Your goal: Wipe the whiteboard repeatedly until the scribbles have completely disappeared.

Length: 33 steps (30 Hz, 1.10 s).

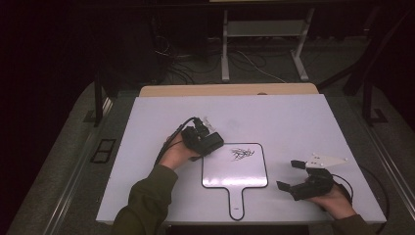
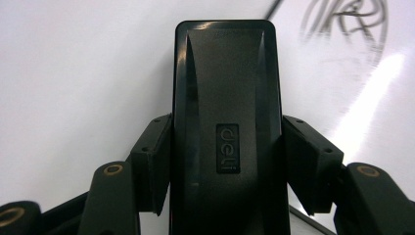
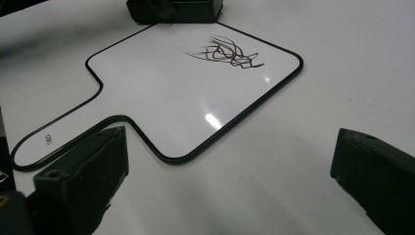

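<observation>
- As the dark scribble (image 1: 242, 153) is all there on the small white paddle-shaped board with a black rim and a handle (image 1: 235, 181), the wiping seems to me not yet begun; the whole mark is left to clean.
- At the left, the left gripper (image 1: 211, 142) has its two black jaws pressed on both sides of a black rectangular plastic whiteboard eraser (image 2: 226, 132), so it holds the eraser firmly.
- The eraser is at the upper left corner of the board, near the scribble but not on it; I cannot tell if it touches the surface.
- The board lies flat in the middle of the white table (image 1: 147, 161), handle toward the person.
- At the right, the right gripper (image 1: 290, 174) has its jaws wide apart and holds nothing; it rests beside the board.
</observation>
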Available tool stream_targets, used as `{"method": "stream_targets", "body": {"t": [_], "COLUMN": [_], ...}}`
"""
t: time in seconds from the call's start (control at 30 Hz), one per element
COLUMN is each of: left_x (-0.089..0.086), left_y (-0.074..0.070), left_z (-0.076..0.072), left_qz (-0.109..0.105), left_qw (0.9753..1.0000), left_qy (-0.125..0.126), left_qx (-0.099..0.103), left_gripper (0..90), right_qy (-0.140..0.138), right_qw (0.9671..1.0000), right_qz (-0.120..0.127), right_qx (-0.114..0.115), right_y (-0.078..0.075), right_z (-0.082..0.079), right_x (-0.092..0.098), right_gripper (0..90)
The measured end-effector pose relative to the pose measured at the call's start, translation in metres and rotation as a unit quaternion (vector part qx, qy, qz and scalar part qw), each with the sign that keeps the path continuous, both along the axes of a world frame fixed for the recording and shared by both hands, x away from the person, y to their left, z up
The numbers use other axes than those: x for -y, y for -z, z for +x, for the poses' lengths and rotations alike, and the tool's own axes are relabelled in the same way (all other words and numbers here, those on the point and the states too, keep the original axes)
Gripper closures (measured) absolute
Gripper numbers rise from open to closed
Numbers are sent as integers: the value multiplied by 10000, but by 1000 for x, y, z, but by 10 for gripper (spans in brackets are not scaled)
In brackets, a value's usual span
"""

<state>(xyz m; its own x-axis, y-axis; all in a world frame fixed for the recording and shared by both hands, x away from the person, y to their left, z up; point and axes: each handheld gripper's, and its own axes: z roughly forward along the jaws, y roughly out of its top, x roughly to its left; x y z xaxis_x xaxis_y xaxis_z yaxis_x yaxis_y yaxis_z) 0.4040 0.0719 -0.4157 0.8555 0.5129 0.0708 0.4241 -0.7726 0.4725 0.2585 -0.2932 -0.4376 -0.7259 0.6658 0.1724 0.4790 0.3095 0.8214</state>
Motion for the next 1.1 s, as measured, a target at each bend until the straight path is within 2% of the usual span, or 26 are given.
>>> {"method": "stream_targets", "body": {"t": [0.1,0.2,0.3,0.4,0.53,0.67,0.77,0.83,0.9,1.1], "left_x": [1,4,7,5,4,8,9,9,10,8], "left_y": [1,0,-1,-1,0,-1,-1,-1,0,0], "left_z": [-1,-8,-15,-11,0,-1,-7,-12,-17,-5], "left_qz": [-1,107,114,132,161,266,245,155,112,94], "left_qw": [10000,9999,9997,9997,9998,9996,9995,9995,9995,9998], "left_qy": [-30,108,226,213,42,61,179,260,300,195], "left_qx": [31,56,43,51,89,109,70,-3,14,11], "left_gripper": [391,391,391,391,391,390,390,390,390,390], "right_qy": [10,6,5,-2,-6,5,5,3,-1,-9], "right_qw": [10000,10000,10000,10000,10000,10000,10000,10000,10000,10000], "right_qz": [7,10,9,-8,-12,7,12,-2,-7,-18], "right_qx": [-3,-5,-16,-2,-11,-15,-12,-12,-1,-10], "right_y": [0,0,0,0,0,0,0,0,0,0], "right_z": [0,1,0,0,0,0,1,0,0,0], "right_x": [1,1,0,0,-1,0,0,0,0,-1], "right_gripper": [0,0,0,0,0,0,0,0,0,0]}}
